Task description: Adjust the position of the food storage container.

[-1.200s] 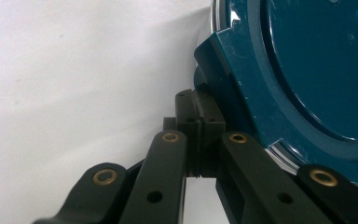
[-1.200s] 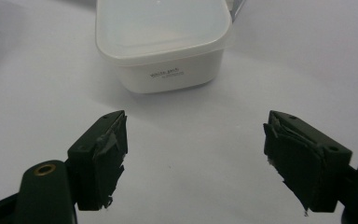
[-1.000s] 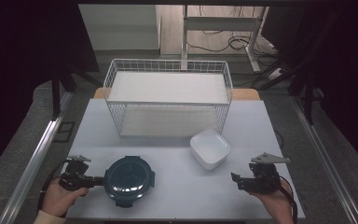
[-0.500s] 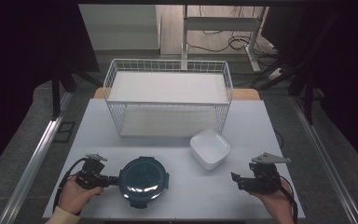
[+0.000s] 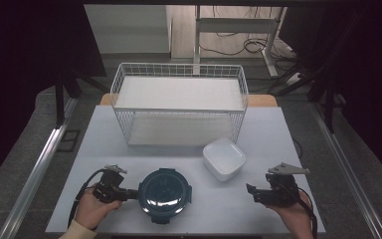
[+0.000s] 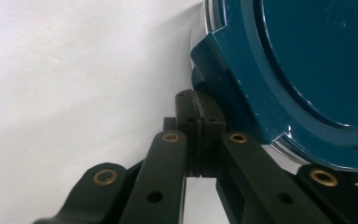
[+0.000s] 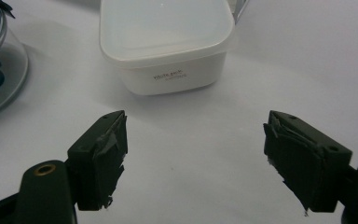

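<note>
Round teal container [image 5: 165, 194] pushed by L gripper [image 5: 128, 193], jaws together, apparently at its lid tab; R gripper [image 7: 193, 154], jaws apart, idle near white tub [image 7: 165, 44]; wire basket [image 5: 179, 69] not yet loaded.

One round teal-lidded container [image 5: 165, 194], one white square container [image 5: 224, 159], one wire basket [image 5: 179, 104], two tools

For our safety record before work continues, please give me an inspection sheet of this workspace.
Surface: white table, no spills seen.
Job's things: round container with dark blue lid near the front edge; white square tub to its right, apart from it.
Clutter: white wire basket at the back, nothing seen inside.
Grippers: left gripper shut, jaws pressed together with their tips against the lid's left edge; right gripper open, nothing between its jaws, pointing toward the tub.
Cables: one black cable loops from each gripper.
Surroundings: dark floor, desk legs and loose cables behind the table.
</note>
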{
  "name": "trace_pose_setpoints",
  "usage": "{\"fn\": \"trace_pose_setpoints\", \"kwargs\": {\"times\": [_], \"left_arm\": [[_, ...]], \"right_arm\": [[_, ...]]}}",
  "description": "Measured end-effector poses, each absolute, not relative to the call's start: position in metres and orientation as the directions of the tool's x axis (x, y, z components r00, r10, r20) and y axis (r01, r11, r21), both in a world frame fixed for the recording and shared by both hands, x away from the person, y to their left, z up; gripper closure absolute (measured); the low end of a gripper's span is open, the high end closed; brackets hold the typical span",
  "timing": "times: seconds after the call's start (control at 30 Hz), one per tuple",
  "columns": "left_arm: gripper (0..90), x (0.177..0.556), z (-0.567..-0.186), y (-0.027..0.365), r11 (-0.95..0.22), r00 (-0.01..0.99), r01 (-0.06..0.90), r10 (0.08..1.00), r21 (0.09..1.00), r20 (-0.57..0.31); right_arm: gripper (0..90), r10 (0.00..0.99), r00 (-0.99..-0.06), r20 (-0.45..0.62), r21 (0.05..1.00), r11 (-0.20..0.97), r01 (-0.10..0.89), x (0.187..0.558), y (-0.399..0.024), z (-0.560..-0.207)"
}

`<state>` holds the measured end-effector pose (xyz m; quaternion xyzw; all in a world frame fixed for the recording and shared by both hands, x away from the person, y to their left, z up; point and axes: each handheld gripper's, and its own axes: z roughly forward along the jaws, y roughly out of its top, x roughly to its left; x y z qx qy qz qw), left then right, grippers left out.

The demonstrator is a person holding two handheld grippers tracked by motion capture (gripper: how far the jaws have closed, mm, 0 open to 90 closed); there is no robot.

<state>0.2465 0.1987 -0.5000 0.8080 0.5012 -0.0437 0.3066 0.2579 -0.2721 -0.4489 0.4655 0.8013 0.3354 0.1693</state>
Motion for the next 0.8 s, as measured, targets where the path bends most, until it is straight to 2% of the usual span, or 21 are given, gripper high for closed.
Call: {"fn": "trace_pose_setpoints", "kwargs": {"times": [0.23, 0.53, 0.6, 0.7, 0.8], "left_arm": [[90.0, 0.248, -0.499, 0.182, -0.339, 0.526, 0.821, 0.761, 0.459, -0.380], [90.0, 0.250, -0.500, 0.179, -0.339, 0.533, 0.816, 0.755, 0.468, -0.383], [90.0, 0.250, -0.500, 0.181, -0.336, 0.540, 0.804, 0.758, 0.491, -0.367], [87.9, 0.245, -0.485, 0.194, -0.277, 0.502, 0.772, 0.818, 0.572, -0.280], [84.8, 0.241, -0.477, 0.204, -0.234, 0.486, 0.761, 0.823, 0.605, -0.293]], "right_arm": [[21.4, 0.850, -0.524, 0.058, 0.699, 0.340, 0.629, 0.258, -0.270, -0.448], [21.4, 0.847, -0.530, 0.049, 0.698, 0.350, 0.624, 0.257, -0.268, -0.448], [21.4, 0.848, -0.528, 0.049, 0.699, 0.349, 0.625, 0.257, -0.268, -0.448], [21.0, 0.845, -0.532, 0.046, 0.708, 0.349, 0.614, 0.256, -0.268, -0.446], [20.8, 0.843, -0.536, 0.043, 0.714, 0.350, 0.606, 0.255, -0.268, -0.444]]}}
